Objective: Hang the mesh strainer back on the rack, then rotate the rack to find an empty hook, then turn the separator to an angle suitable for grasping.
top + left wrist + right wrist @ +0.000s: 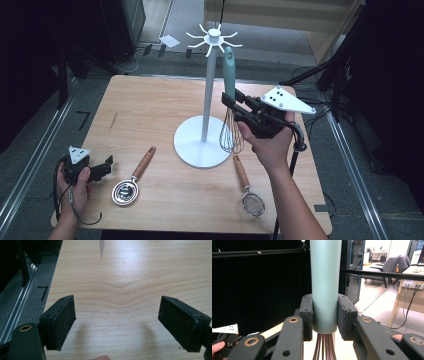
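A whisk [229, 85] with a teal handle [324, 285] and copper-coloured wires is held upright, just right of the white hook stand [209, 75]. My right gripper [231, 102] is shut on the base of that handle, and both pads [307, 315] press its sides. The handle's top reaches near the stand's hooked crown [214, 39]. My left gripper [105, 167] rests near the table's front left corner, jaws wide open over bare wood [117, 315] with nothing between them.
A wooden-handled metal scoop [131, 181] lies right of the left gripper. A small wooden-handled strainer [249, 192] lies at the front right. The stand's round white base [192, 142] sits mid-table. Dark frames and cables surround the table [150, 100].
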A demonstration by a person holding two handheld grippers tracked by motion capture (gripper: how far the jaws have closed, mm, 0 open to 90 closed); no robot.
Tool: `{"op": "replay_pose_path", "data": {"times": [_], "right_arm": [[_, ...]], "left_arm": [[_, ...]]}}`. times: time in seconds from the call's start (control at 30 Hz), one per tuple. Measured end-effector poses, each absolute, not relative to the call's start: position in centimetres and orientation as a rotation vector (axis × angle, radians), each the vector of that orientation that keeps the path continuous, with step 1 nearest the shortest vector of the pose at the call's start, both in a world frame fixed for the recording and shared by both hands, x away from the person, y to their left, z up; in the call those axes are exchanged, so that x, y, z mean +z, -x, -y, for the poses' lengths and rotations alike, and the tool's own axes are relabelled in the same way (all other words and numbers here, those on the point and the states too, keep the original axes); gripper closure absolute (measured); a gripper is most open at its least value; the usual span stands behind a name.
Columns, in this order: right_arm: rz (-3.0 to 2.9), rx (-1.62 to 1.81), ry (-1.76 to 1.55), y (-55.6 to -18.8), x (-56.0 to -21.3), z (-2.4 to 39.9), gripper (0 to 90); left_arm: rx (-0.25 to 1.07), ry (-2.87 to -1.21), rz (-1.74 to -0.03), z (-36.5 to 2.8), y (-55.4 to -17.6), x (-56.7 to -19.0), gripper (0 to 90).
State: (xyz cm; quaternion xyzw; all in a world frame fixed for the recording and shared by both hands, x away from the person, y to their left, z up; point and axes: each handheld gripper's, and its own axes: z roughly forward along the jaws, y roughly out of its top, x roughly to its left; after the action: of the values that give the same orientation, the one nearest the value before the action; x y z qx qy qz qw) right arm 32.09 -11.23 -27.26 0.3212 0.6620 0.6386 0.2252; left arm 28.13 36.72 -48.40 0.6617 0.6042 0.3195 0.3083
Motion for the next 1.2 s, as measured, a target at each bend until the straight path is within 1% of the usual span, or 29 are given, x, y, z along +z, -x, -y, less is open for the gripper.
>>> {"op": "replay_pose_path", "data": {"times": [0.9,1.0,1.07,1.1,1.2], "right_arm": [[-1.861,1.777,-0.9,-33.5,-27.7,10.1,70.2],[-1.862,1.772,-0.911,-33.6,-27.7,10.1,69.2],[-1.859,1.766,-0.907,-33.6,-27.7,10.1,67.0],[-1.861,1.77,-0.901,-33.6,-27.7,10.2,64.3],[-1.86,1.773,-0.897,-33.5,-27.6,10.3,63.3]], "left_arm": [[0.846,-1.748,-1.595,-36.7,-28.1,-48.4,15.2],[0.845,-1.749,-1.594,-36.7,-28.1,-48.4,15.2],[0.846,-1.749,-1.594,-36.7,-28.1,-48.4,15.1],[0.847,-1.749,-1.593,-36.7,-28.1,-48.4,15.2],[0.847,-1.749,-1.594,-36.7,-28.1,-48.4,15.2]]}}
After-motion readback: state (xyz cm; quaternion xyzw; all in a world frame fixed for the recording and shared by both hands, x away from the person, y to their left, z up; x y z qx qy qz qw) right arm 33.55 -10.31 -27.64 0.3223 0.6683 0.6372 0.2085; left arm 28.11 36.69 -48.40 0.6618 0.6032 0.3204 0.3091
